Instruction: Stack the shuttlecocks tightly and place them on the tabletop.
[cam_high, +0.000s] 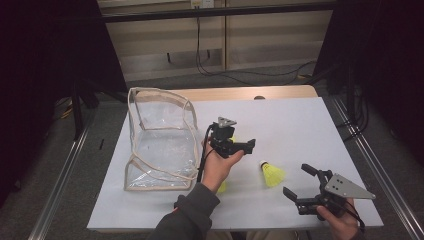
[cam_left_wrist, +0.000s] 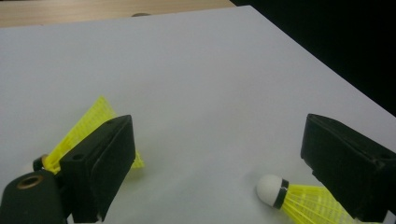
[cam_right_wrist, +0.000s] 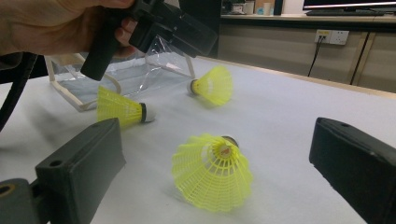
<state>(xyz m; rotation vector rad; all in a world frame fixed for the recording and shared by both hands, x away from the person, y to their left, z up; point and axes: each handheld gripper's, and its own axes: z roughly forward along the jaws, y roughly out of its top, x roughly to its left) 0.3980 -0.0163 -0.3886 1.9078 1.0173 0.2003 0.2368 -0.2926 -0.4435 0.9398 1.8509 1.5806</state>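
Note:
Three yellow shuttlecocks lie on the white table. One shuttlecock (cam_high: 272, 174) (cam_right_wrist: 212, 170) rests with its skirt toward my right gripper (cam_high: 299, 181) (cam_right_wrist: 217, 135), which is open and a short way from it. A second shuttlecock (cam_high: 221, 187) (cam_right_wrist: 121, 109) lies partly under the left hand. The third shuttlecock (cam_high: 232, 139) (cam_right_wrist: 212, 86) lies behind my left gripper (cam_high: 237, 142) (cam_left_wrist: 219, 140). That gripper is open and held above the table, with nothing between its jaws. In the left gripper view, one shuttlecock (cam_left_wrist: 88, 126) peeks from behind the left jaw and another shuttlecock (cam_left_wrist: 299, 198) lies by the right jaw.
A clear plastic bag (cam_high: 160, 140) (cam_right_wrist: 140, 65) with beige trim stands open on the left of the table (cam_high: 300, 120). Past the white sheet a wooden table edge (cam_high: 240, 93) shows. Metal rails (cam_high: 370, 160) run along both sides.

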